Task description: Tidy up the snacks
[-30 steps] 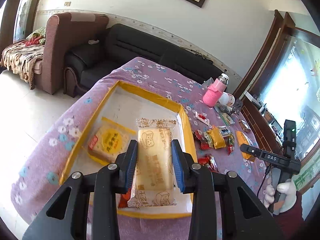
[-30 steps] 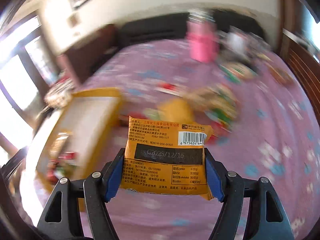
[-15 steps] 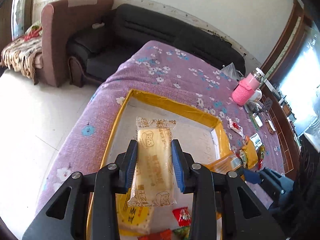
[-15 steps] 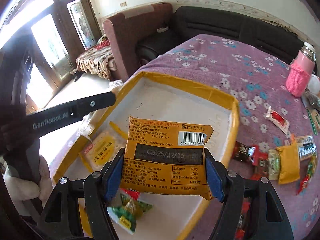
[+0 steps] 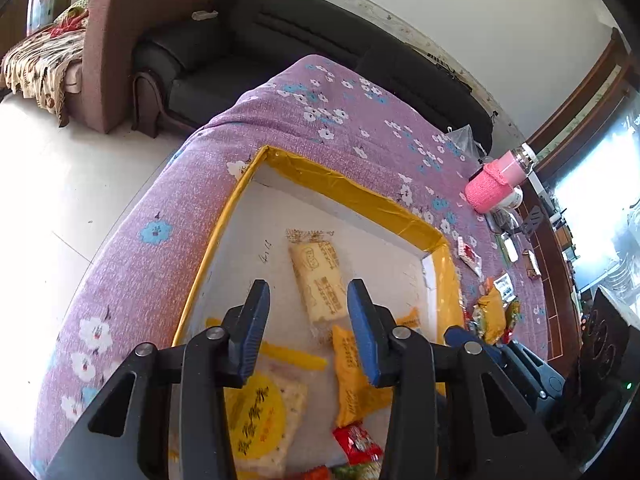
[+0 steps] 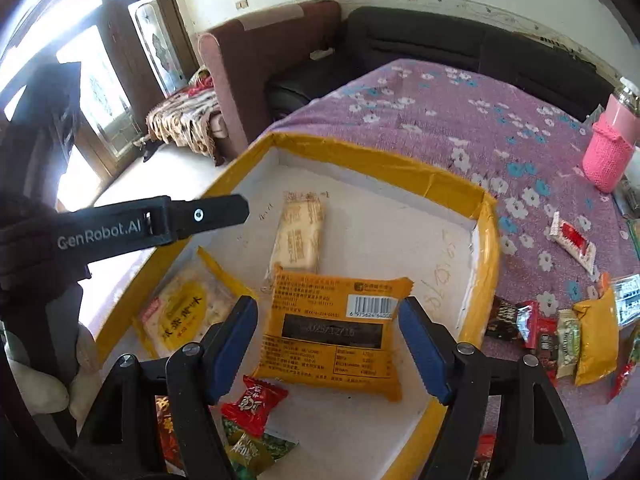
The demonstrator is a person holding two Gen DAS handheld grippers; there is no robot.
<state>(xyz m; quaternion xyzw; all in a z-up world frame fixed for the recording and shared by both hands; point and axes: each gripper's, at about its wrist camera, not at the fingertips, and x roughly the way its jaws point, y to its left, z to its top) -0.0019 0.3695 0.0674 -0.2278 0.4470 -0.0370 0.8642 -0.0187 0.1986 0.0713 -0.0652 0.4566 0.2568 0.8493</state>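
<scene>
A shallow white tray with a yellow taped rim [image 5: 352, 192] [image 6: 384, 160] lies on the purple flowered tablecloth. My left gripper [image 5: 308, 312] is open and empty above the tray; the cream bread packet [image 5: 320, 284] [image 6: 298, 240] lies flat in the tray beyond it. My right gripper [image 6: 328, 344] is open and empty; the orange packet [image 6: 332, 332] [image 5: 352, 376] lies in the tray between its fingers. A round yellow cracker pack [image 5: 260, 412] [image 6: 184, 316] and small red and green sweets [image 6: 252, 404] also lie in the tray.
Several loose snack packets [image 6: 568, 332] lie on the cloth right of the tray, with a red-and-white sachet [image 6: 572, 240] farther back. A pink bottle [image 6: 610, 148] stands at the far right. A black sofa [image 5: 280, 48] and a brown armchair [image 5: 120, 40] stand behind the table.
Both grippers have opened. The bread packet has dropped from my left gripper into the tray, and the orange packet from my right gripper now lies in the tray.
</scene>
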